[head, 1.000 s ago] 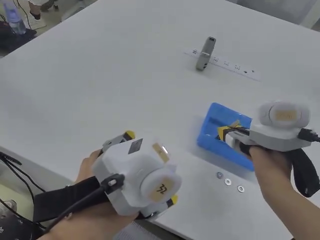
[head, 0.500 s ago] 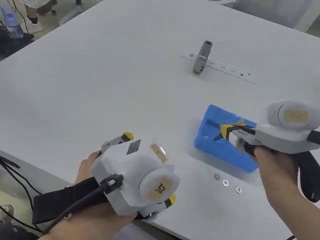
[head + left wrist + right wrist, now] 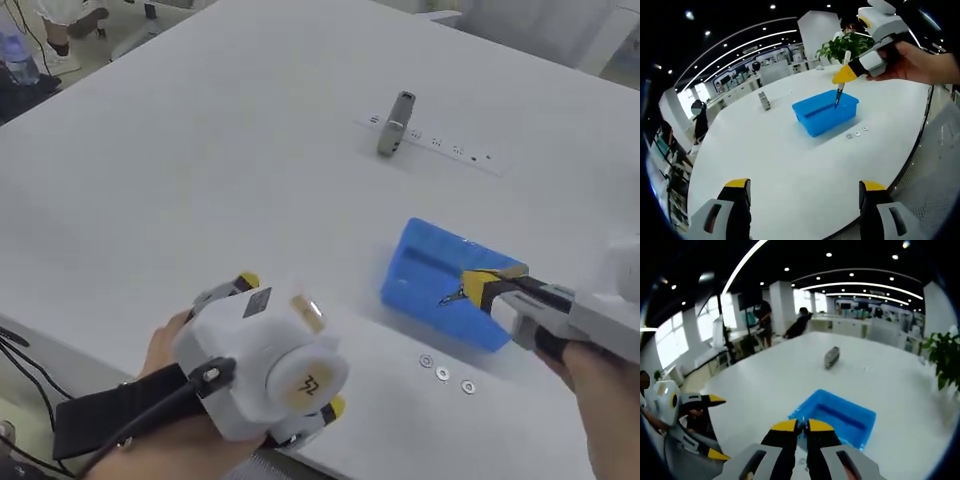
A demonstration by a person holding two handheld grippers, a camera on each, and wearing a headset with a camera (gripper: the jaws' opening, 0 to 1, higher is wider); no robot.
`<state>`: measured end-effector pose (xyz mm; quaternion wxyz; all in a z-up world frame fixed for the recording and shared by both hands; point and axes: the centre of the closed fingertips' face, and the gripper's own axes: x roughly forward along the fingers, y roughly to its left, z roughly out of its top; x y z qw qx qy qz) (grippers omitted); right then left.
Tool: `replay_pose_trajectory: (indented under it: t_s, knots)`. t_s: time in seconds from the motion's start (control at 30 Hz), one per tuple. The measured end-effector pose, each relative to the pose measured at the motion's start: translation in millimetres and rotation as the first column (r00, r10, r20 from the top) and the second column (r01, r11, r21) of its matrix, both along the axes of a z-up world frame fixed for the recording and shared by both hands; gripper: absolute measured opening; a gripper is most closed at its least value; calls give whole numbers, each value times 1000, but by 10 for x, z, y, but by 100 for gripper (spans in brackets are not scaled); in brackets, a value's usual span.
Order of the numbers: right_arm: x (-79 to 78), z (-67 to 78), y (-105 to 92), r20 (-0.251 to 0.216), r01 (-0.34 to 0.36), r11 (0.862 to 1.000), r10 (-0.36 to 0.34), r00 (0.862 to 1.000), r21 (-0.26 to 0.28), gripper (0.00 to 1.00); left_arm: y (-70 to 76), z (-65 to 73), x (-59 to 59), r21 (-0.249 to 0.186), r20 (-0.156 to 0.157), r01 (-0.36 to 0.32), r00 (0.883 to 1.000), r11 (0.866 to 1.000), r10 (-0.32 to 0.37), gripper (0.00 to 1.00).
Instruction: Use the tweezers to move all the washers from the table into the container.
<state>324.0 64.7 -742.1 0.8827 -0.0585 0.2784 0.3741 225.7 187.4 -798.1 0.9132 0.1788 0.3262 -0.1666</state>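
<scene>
Three washers (image 3: pixel 443 373) lie on the surface; my right tongs (image 3: pixel 480 290), clamping tweezers (image 3: pixel 840 92) over the container (image 3: pixel 405 285), should fetch one next; left tongs (image 3: pixel 805 185) gape.

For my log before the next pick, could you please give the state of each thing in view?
Left gripper: open, empty.
Right gripper: shut on tweezers.
Tweezers: gripped, tip pointing down over container.
Container: upright, open-topped.
Washers: three lying on table, outside container.
</scene>
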Motion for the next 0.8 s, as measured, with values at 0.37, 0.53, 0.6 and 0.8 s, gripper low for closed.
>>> replay_pose_trajectory:
  t_s: [0.37,0.53,0.6,0.8]
  knots:
    - [-226,-391,-54,-56,-26,997,22,998,-77,3,2,-16,-7,9,-7,3,1000,1000,-3,92]
    - [-207,-520,-68,-72,-39,994,32,997,-102,3,8,-20,-11,8,-11,0,1000,1000,0,92]
    - [-198,-561,-69,-78,-46,993,37,996,-111,3,8,-24,-16,12,-13,2,1000,1000,-2,92]
    - [-178,-631,-50,-99,-46,992,35,994,-117,3,13,-28,-13,12,-14,1,1000,1000,-1,92]
